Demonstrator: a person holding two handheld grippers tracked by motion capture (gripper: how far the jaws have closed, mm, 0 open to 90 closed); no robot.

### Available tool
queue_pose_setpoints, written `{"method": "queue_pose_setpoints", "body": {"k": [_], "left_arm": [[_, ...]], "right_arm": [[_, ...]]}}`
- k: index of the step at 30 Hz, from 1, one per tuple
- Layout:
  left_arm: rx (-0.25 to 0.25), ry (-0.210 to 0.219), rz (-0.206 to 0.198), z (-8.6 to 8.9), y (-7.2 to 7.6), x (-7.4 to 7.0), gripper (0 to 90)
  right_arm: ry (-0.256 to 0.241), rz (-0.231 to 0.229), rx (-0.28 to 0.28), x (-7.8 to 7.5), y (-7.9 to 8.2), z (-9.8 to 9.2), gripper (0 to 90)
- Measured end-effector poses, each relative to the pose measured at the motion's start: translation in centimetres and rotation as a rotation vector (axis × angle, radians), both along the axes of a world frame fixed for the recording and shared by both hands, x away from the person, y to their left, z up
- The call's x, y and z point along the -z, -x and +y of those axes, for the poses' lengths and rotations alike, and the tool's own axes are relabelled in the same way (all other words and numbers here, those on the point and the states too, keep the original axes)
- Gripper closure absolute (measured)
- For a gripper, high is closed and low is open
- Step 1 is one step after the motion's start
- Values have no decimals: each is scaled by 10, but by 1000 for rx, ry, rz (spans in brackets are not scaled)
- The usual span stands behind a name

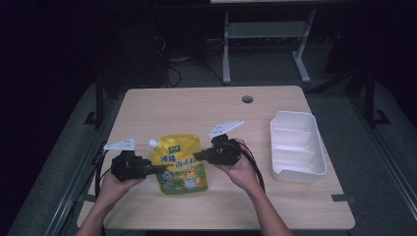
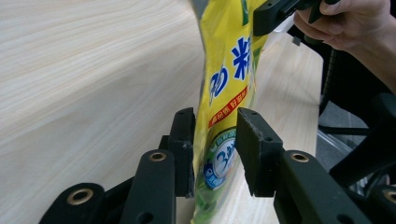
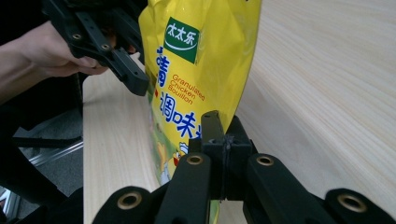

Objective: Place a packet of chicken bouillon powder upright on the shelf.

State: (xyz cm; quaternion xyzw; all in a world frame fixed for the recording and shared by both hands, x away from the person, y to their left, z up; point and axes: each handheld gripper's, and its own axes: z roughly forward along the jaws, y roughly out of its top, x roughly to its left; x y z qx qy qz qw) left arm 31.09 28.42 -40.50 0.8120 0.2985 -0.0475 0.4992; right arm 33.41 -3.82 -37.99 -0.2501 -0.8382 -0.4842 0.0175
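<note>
Tabletop (image 1: 196,105) of pale wood, seen from my high view: a white ribbed tray (image 1: 297,145) sits well apart at the right, and a round cable hole (image 1: 247,99) lies near the far edge. Between my two grippers lies a yellow spouted pouch (image 1: 180,163), its white cap pointing far-left. My left gripper (image 2: 215,149) has its jaws parted, one on either side of the pouch's edge with a gap on one side. My right gripper (image 3: 219,149) is clenched on the pouch's opposite edge. Legible print reads "Granulated Chicken Bouillon", with Chinese characters and a green logo patch above. Nothing lies between pouch and tray.
</note>
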Motion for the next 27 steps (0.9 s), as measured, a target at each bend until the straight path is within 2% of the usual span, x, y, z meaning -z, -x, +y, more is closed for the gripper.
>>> {"method": "queue_pose_setpoints", "body": {"k": [2,4,6,7,10,14,18,20,21,24,26,27], "left_arm": [[10,7,-5,0,0,0,816],[33,14,-14,-2,1,-1,863],[40,8,-23,-4,2,-2,880],[58,-1,-31,-6,2,-2,896],[70,-21,-45,-11,4,-3,898],[96,-28,-54,-15,4,-4,899],[102,-32,-58,-17,5,-5,899],[105,-37,-60,-18,5,-5,899],[110,-38,-60,-19,5,-4,898],[109,-38,-64,-19,6,-5,890],[89,-49,-70,-18,6,-5,809],[84,-55,-57,-17,6,-4,784]], "right_arm": [[-14,-4,-11,-2,5,-4,895],[-23,-9,-25,-2,7,-7,893],[-27,1,-34,-2,8,-8,892],[-30,25,-65,0,8,-10,869],[-19,59,-105,4,7,-9,798],[-31,75,-118,5,7,-8,778],[-28,76,-119,6,6,-6,775],[-23,77,-119,6,7,-6,784],[-13,73,-116,7,7,-5,828],[-18,71,-117,6,7,-7,878],[-15,71,-120,6,8,-6,882],[-15,70,-123,5,8,-7,886]]}}
